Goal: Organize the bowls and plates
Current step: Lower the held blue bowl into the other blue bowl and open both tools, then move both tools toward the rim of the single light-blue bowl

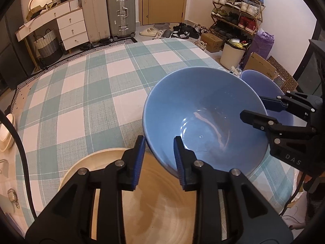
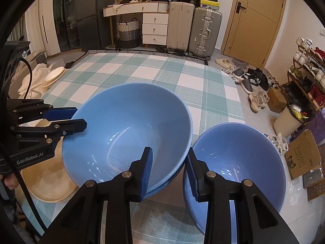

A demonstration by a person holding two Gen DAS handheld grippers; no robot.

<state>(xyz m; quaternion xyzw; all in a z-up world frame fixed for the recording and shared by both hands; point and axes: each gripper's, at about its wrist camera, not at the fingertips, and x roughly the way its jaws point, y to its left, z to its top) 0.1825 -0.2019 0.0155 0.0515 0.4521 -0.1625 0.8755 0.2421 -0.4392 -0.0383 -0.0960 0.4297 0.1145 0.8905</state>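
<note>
Large blue bowl (image 1: 203, 118) sits mouth-up on the checked tablecloth (image 1: 81, 93), tipped so its opening leans toward the cameras; round, no long axis to speak of. Its near-left edge overlaps the rim of a pale wooden plate (image 1: 97, 160). Glazed, smooth, glossy inside with light streaks. A second, smaller blue bowl (image 2: 239, 162) stands just beside it on the right, also mouth-up, same glaze. Cloth is woven, teal and white squares. Left gripper (image 1: 159, 158) straddles the big bowl's near-left rim, one pad inside, one outside, jaws slightly apart with a visible gap to the wall; not clamped. Right gripper (image 2: 169, 169) straddles the near-right rim the same way, jaws parted, the outer finger standing between the two bowls. Beyond the table: suitcases (image 1: 109, 12), a white drawer unit (image 1: 71, 28), a shoe rack (image 1: 237, 6), shoes on the floor, a waste bin (image 1: 232, 53), cardboard boxes.
</note>
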